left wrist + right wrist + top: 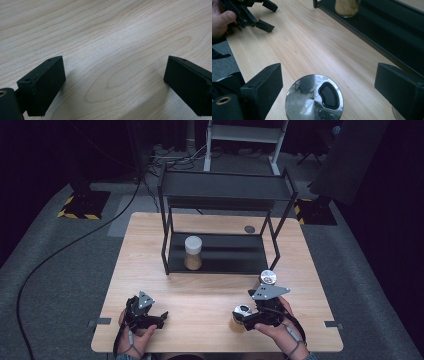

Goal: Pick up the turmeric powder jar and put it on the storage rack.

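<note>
A shaker jar with a shiny metal lid (242, 310) (314, 98) stands near the table's front edge. My right gripper (245, 315) (328, 77) is open, one jaw on each side of that lid, with gaps showing at both pads. A second metal-lidded jar (268, 278) stands just beyond, by the rack's front right leg. My left gripper (161, 319) (113, 77) rests open on the bare wood at the front left, nothing between its jaws; the right gripper view shows this left gripper (268, 16) with a hand on it.
A black two-tier rack (235, 255) (392, 32) stands at the table's middle back. On its lower shelf, at the left, is a white-lidded jar (193, 252) (347, 7) of tan powder. A small dark disc (249, 229) lies behind the rack.
</note>
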